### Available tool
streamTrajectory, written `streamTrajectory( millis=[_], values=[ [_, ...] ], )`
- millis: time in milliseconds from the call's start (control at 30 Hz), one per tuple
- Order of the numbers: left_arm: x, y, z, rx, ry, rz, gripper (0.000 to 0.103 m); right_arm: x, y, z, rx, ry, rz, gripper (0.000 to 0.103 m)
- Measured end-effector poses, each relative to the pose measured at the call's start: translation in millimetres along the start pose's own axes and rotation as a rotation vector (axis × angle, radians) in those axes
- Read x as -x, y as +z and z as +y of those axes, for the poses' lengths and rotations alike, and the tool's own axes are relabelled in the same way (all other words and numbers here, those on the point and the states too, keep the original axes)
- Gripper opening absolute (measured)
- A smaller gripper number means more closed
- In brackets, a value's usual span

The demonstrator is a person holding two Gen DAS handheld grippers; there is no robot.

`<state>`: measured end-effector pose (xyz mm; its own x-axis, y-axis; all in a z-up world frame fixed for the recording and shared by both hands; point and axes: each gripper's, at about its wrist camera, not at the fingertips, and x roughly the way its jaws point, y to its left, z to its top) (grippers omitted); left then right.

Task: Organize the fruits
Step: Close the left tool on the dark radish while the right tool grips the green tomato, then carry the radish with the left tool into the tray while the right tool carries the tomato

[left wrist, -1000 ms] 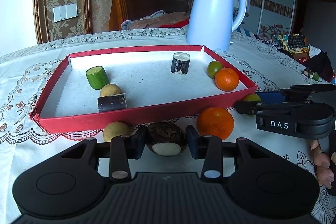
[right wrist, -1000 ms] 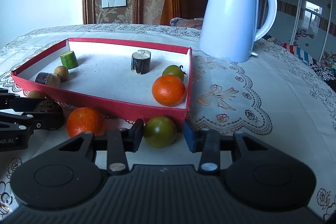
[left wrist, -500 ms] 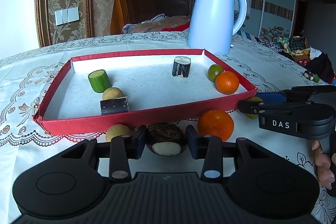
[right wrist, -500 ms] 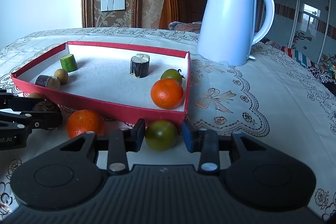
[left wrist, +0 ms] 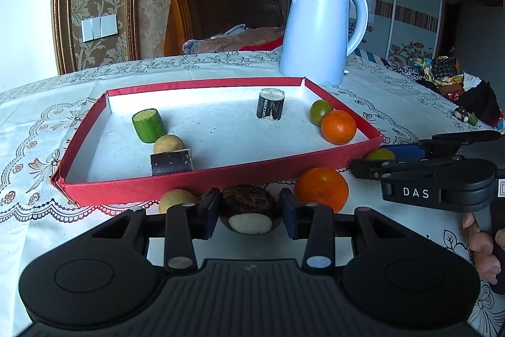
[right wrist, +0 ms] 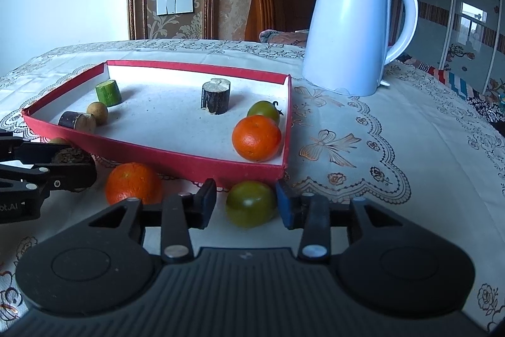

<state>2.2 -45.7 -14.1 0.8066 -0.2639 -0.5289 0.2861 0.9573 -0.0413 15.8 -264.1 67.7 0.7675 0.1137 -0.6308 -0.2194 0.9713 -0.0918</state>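
Observation:
A red tray (left wrist: 221, 176) (right wrist: 176, 160) holds a green cucumber piece (left wrist: 148, 124), a tan round fruit (left wrist: 168, 144), two dark cut pieces, a green tomato (right wrist: 263, 112) and an orange (right wrist: 256, 138). My left gripper (left wrist: 249, 210) is shut on a brown taro piece (left wrist: 249, 207), held in front of the tray's near wall. My right gripper (right wrist: 246, 202) has its jaws around a green tomato (right wrist: 251, 203); the right pad touches it, a gap shows on the left. A loose orange (left wrist: 322, 188) (right wrist: 134, 183) and a tan fruit (left wrist: 176, 199) lie between the grippers, outside the tray.
A white electric kettle (left wrist: 322, 30) (right wrist: 356, 30) stands behind the tray's right end on the lace tablecloth (right wrist: 363, 153). A wooden chair back (left wrist: 217, 11) is beyond the table. Clutter sits at the far right edge (left wrist: 467, 103).
Both views have risen slightly and the tray sits lower in frame; both grippers lifted a little with the taro piece and green tomato still between their fingers.

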Motion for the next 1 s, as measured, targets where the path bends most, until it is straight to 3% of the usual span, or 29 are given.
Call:
streamTrajectory(
  millis=[67,100,267,1000],
  values=[
    [0.3,-0.2,-0.1,-0.002,0.001,-0.002,0.04,-2.8,0.3,-0.3,-0.001,0.002,0.016,0.048],
    [0.6,-0.3,-0.1,-0.002,0.002,-0.004,0.04,-1.8,-0.4,-0.5,-0.004,-0.001,0.008,0.042],
    [1.5,0.0,0.6,-0.001,0.005,-0.012,0.04,3.6,-1.3,0.0,0.002,-0.01,-0.023,0.031],
    [6.1,16.5,12.9,0.056,0.025,-0.062,0.04,15.4,9.5,4.7,0.001,0.003,-0.091,0.031]
  ],
)
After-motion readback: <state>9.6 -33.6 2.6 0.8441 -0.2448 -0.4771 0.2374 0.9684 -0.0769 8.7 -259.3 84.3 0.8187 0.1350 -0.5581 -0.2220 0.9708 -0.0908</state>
